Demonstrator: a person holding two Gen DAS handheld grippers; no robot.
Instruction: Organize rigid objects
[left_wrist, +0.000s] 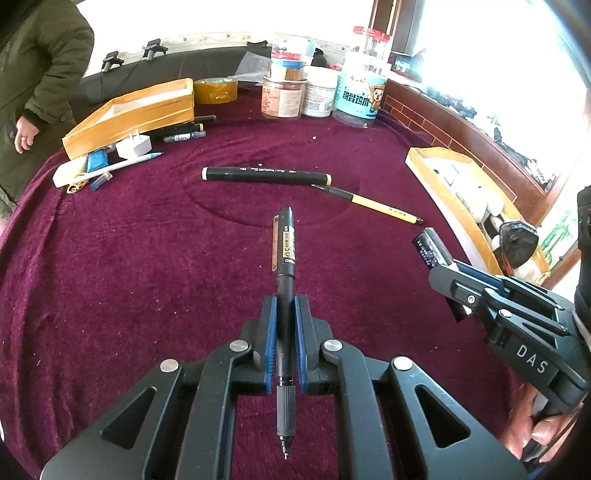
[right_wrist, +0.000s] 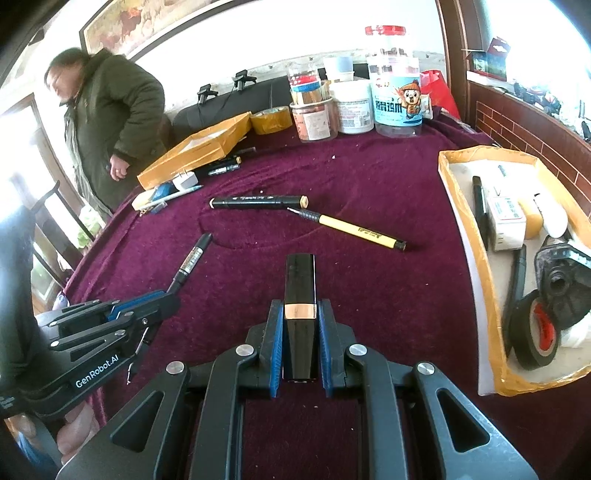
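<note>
Right, both hands loaded. The left gripper (left_wrist: 284, 321) is clenched on a black gel pen (left_wrist: 285, 266), jaws pinching the barrel about midway, cap end pointing forward over the desk (left_wrist: 147, 258), tip toward the camera. The right gripper (right_wrist: 301, 325) grips a black lipstick-style case (right_wrist: 301, 295) with a copper band, jaws on its flat sides right at the band.

Handling, as I judge it: the pen is light, stiff and round, so it can roll or pivot between the pads; the mid-barrel hold looks balanced, keep it. The case is glossy and hard (probably slick), and a two-part body may separate at the band, so squeezing across the band is a sensible spot.

On the purple cloth, well apart from both grippers: a black marker (left_wrist: 266, 174) and a yellow pencil (left_wrist: 373, 204), the pencil's tip close to or touching the marker's end. Both are rigid; take them mid-length.

The right tray (right_wrist: 480, 280) already holds tape, boxes and a pen; it sits near the right gripper. The left tray (left_wrist: 129, 118) sits at the far left with loose pens and a plug beside it.
</note>
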